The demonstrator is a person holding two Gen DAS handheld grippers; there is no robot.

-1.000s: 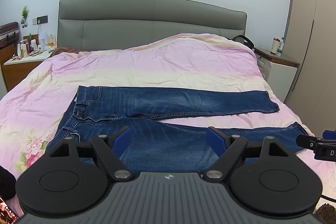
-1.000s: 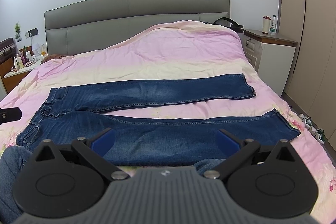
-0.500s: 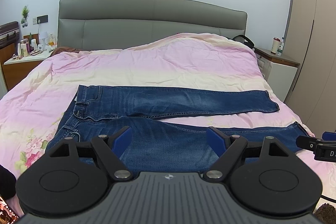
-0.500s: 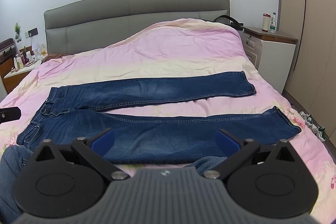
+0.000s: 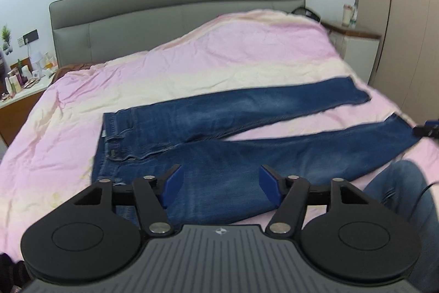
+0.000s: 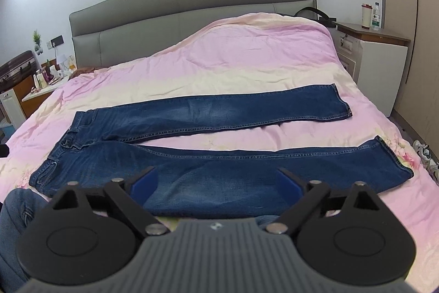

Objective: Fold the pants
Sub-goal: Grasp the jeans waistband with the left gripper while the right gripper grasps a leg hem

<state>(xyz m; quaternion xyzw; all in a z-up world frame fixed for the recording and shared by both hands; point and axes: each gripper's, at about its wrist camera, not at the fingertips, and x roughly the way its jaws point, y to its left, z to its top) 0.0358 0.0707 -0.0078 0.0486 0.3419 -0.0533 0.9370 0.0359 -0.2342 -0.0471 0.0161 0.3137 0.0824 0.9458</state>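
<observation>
Blue jeans (image 5: 247,144) lie flat on the pink bedspread (image 5: 219,51), waistband at the left, both legs spread apart toward the right. They also show in the right wrist view (image 6: 208,164). My left gripper (image 5: 219,184) is open and empty, hovering over the near leg by the hip. My right gripper (image 6: 216,183) is open and empty, over the middle of the near leg. The near leg's hem (image 6: 395,158) lies at the right bed edge. The right gripper's tip shows at the left wrist view's right edge (image 5: 426,129).
A grey headboard (image 6: 192,15) stands behind the bed. A cluttered nightstand (image 6: 41,84) is at the left, a white nightstand (image 6: 378,59) with bottles at the right. My own denim-clad knee (image 5: 395,191) is at the near edge. Shoes (image 6: 424,155) lie on the floor at the right.
My left gripper has swung left and tilted, so the waistband now sits nearer its centre. My right gripper has moved slightly forward and lower over the near leg. Both stay open.
</observation>
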